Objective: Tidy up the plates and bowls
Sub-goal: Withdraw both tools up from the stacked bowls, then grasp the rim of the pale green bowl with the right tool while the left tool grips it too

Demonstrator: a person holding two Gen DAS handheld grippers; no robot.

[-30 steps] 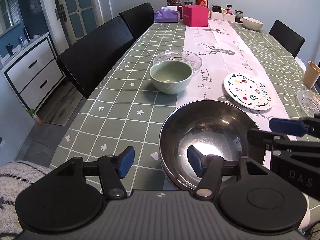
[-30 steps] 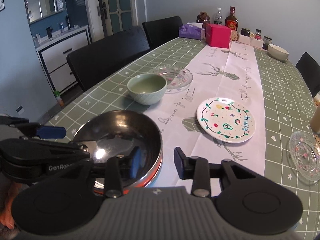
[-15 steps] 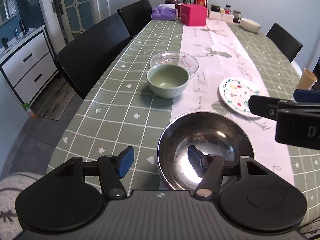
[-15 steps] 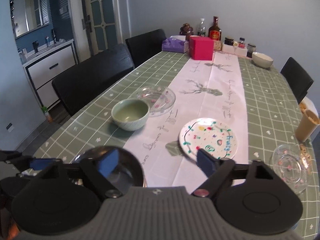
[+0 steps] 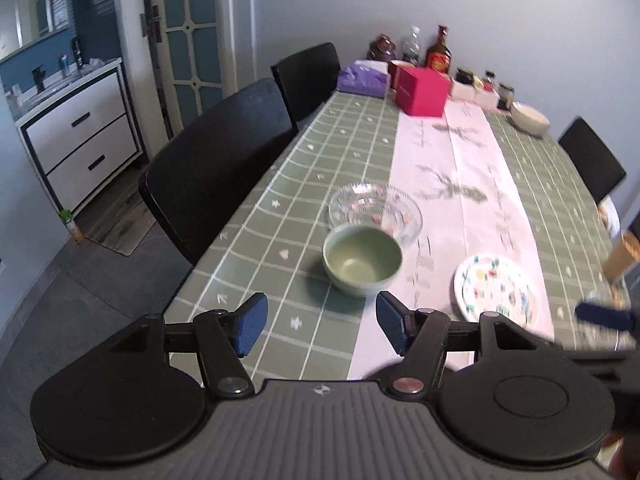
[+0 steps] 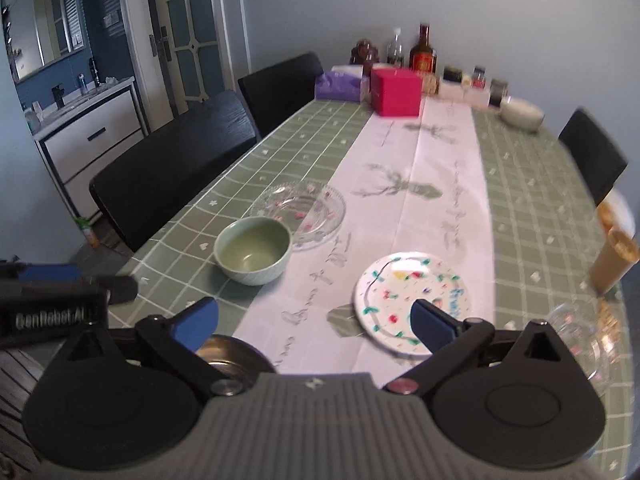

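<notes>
Currently, left wrist view: left gripper [image 5: 318,322] wide apart, nothing held. Green bowl [image 5: 362,265] sits mid-table near the left edge, touching glass bowl [image 5: 375,214] behind it. Painted plate [image 5: 496,290] toward the right edge.

Right wrist view: right gripper [image 6: 314,318] jaws opening, empty, w/ steel bowl [image 6: 232,358] at the near edge. Approach green bowl rim squarely; avoid nudging the glass.

Left hand-held gripper [image 5: 318,322]: black linkage arms, blue ribbed pads, silver and red pivot screws, grey ridged body. Right hand-held gripper [image 6: 314,322] matches; white "GenRobot.AI" lettering on the neighbouring one's side.
</notes>
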